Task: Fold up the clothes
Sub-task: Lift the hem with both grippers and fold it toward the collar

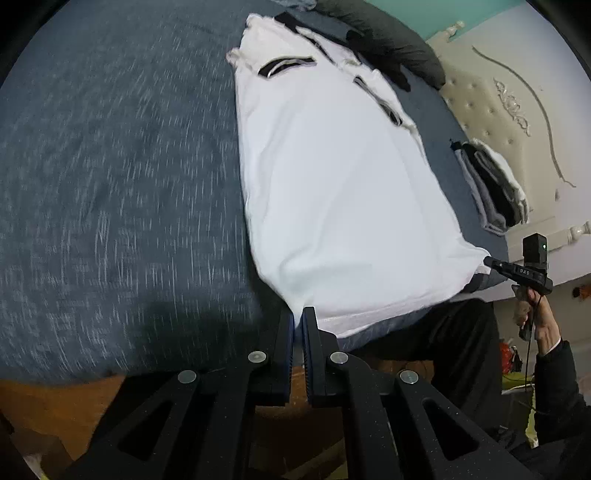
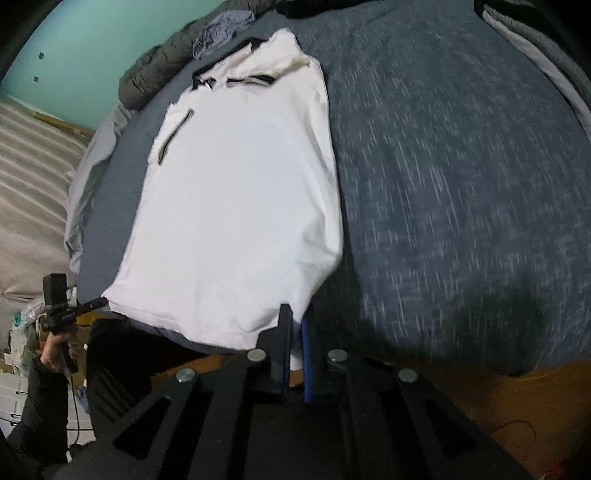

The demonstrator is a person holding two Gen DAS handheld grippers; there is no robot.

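Note:
A white shirt (image 1: 332, 177) with black trim at collar and sleeves lies flat on the blue-grey bed cover (image 1: 110, 184), collar end far from me. My left gripper (image 1: 297, 314) is shut on the near left corner of its hem. In the left wrist view, my right gripper (image 1: 491, 263) pinches the other hem corner at the right, held by a hand in a dark sleeve. The right wrist view shows the same white shirt (image 2: 236, 192), with my right gripper (image 2: 295, 317) shut on its near right hem corner and white cloth between the blue pads. My left gripper (image 2: 103, 302) sits at the shirt's left corner.
A stack of folded clothes (image 1: 491, 184) rests by the cream tufted headboard (image 1: 491, 110). A dark padded jacket (image 1: 388, 33) lies beyond the collar, with a blue cloth (image 2: 221, 29) on it. A grey sheet (image 2: 88, 166) hangs at the bed's left edge. Wooden floor (image 1: 55, 406) lies below.

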